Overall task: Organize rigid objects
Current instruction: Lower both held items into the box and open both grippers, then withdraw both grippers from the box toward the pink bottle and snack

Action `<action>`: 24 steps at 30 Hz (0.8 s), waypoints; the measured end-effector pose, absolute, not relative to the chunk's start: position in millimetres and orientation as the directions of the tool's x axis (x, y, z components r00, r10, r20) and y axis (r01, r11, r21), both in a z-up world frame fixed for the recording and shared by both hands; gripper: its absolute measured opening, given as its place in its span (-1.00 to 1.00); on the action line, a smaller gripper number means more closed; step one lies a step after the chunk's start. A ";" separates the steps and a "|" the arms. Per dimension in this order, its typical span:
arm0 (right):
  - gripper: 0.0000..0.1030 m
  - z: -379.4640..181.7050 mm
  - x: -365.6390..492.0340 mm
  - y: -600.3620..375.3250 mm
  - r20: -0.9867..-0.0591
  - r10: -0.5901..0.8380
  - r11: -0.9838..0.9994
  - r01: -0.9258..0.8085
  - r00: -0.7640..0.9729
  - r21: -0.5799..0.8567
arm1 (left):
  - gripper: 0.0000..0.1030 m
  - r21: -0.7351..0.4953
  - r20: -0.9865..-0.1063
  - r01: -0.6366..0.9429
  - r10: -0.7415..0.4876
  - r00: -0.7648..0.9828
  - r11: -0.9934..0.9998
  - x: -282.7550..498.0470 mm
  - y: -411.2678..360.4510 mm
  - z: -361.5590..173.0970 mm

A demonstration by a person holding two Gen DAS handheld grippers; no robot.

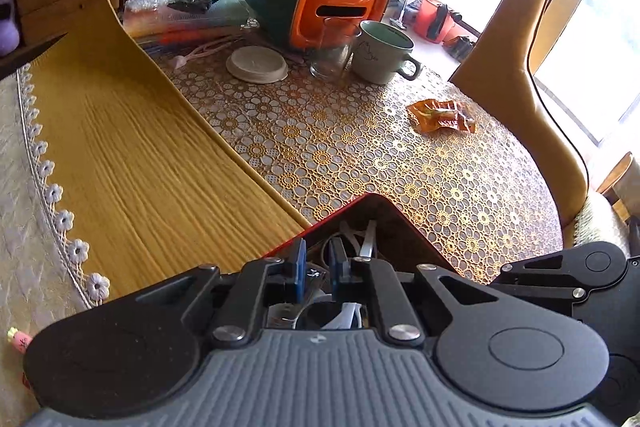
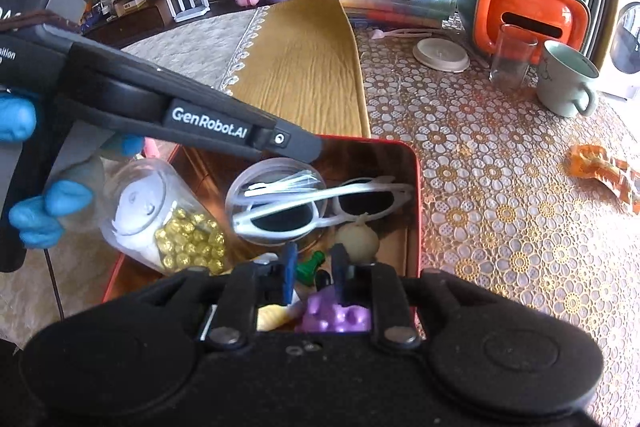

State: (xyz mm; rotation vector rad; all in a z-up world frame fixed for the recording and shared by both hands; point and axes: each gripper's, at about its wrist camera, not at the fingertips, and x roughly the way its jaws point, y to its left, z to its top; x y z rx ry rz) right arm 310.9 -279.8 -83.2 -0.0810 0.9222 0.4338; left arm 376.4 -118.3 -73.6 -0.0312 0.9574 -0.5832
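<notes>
Right up close in the right wrist view we see our right gripper [image 2: 314, 273], low in the middle of the frame. Its blue fingers [image 2: 289, 277] stand a little apart and press on nothing. Under them sit a purple toy [image 2: 340, 315] and a small green thing [image 2: 310, 265]; we cannot tell what either one is, because the gripper hides part of each.

Both lie in the red tin box [image 2: 416, 211], along with white sunglasses [image 2: 320, 205], a clear round tub [image 2: 276, 203] and a clear jar of gold beads [image 2: 172, 219].

Our left gripper [image 2: 304, 151] reaches in from the left of that frame. We can read "GenRobot.AI" on its side. A hand in a blue glove [image 2: 44, 211] holds it. In its own view, the left gripper [image 1: 318, 269] sits low in the middle, its fingers nearly together; we cannot make out anything between them. Only a corner of the red tin box [image 1: 372, 201] shows there.

A green mug [image 2: 566, 79] on the right has a small drawing, too blurry to read.
</notes>
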 end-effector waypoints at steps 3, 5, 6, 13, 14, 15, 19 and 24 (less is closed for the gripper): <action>-0.58 -81.2 309.3 -278.7 -0.784 0.332 0.910 -0.396 0.524 0.121 | -0.78 -0.285 -0.755 0.441 -0.483 0.444 0.851 375.2 -112.3 -70.6; -0.53 -79.5 307.2 -277.2 -0.784 0.331 0.910 -0.398 0.525 0.118 | -0.78 -0.288 -0.749 0.433 -0.483 0.455 0.854 372.7 -106.5 -66.5; -0.51 -78.2 305.9 -276.5 -0.783 0.331 0.910 -0.399 0.527 0.116 | -0.78 -0.291 -0.745 0.430 -0.485 0.458 0.855 371.7 -103.6 -64.5; -0.39 -58.2 295.3 -274.3 -0.759 0.347 0.903 -0.415 0.551 0.112 | -0.77 -0.296 -0.710 0.406 -0.484 0.511 0.864 351.3 -74.8 -44.6; -0.38 -53.8 293.2 -274.5 -0.751 0.351 0.902 -0.418 0.559 0.111 | -0.77 -0.283 -0.707 0.403 -0.473 0.526 0.871 346.2 -70.5 -41.1; -0.35 -48.8 291.3 -275.0 -0.744 0.355 0.901 -0.419 0.567 0.111 | -0.78 -0.274 -0.701 0.403 -0.468 0.538 0.873 341.2 -66.6 -37.8; -0.21 -28.9 284.5 -276.0 -0.715 0.368 0.901 -0.418 0.594 0.116 | -0.77 -0.230 -0.682 0.405 -0.444 0.582 0.885 321.2 -50.3 -22.5; -0.02 -10.4 275.2 -267.6 -0.689 0.383 0.894 -0.435 0.615 0.108 | -0.77 -0.197 -0.655 0.374 -0.405 0.638 0.906 300.2 -25.6 -5.6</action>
